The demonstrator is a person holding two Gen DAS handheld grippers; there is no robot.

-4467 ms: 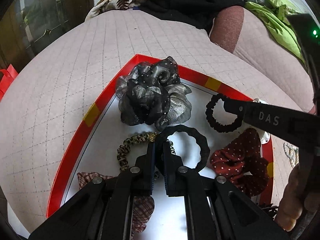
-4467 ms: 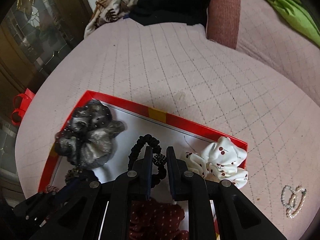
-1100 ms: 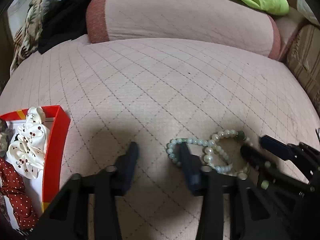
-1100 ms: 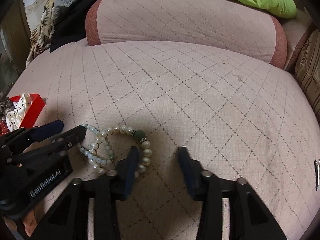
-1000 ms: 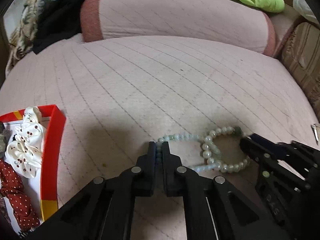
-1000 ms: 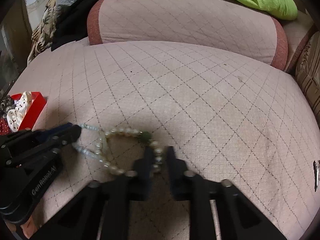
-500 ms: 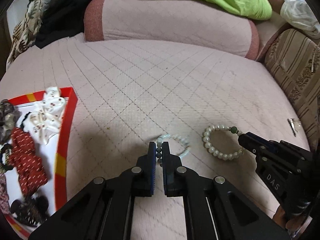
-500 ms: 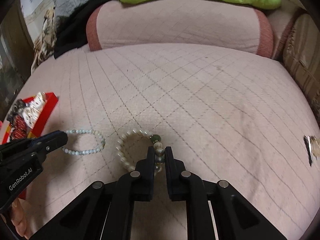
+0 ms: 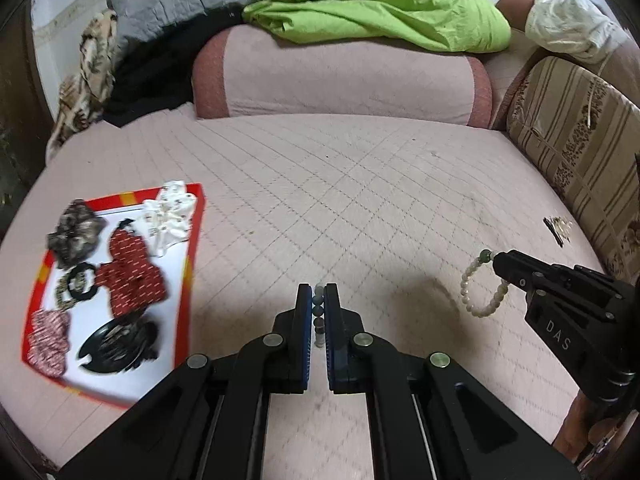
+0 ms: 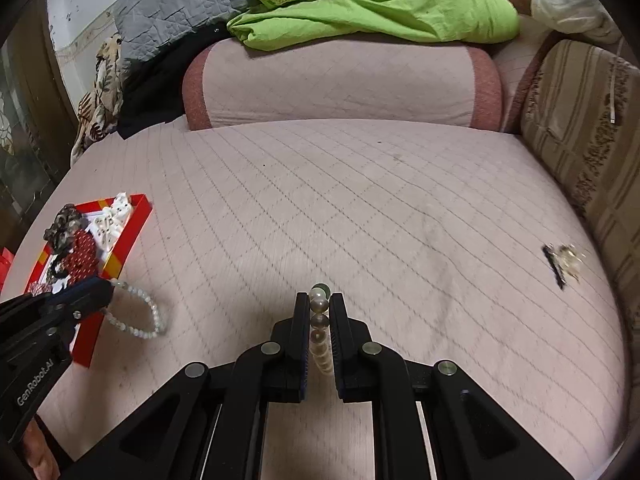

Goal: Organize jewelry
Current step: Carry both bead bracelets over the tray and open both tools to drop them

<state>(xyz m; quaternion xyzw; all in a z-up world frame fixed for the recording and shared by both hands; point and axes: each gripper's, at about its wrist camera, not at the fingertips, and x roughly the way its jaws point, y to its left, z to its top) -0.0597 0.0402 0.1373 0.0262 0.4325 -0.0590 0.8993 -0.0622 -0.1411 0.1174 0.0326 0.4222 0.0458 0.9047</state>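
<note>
Mostly hidden between pinching pads — pale bracelet (image 9: 319,312) in left gripper (image 9: 319,300), pearl bracelet (image 10: 319,328) in right gripper (image 10: 319,312).

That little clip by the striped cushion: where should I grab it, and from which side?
On the clip, probably the dark narrow bar, pinched across its width from above: it lies flat on the quilt, its pale ornament looks bulkier. Blurred, though.

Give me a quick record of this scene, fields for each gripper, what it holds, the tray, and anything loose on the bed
left gripper: shut on pale green bracelet, lifted off the bed
right gripper: shut on pearl bracelet, lifted
tray: red rim, on the bed, holds scrunchies and hair clips
loose item: small, by the striped cushion, too blurred to identify
</note>
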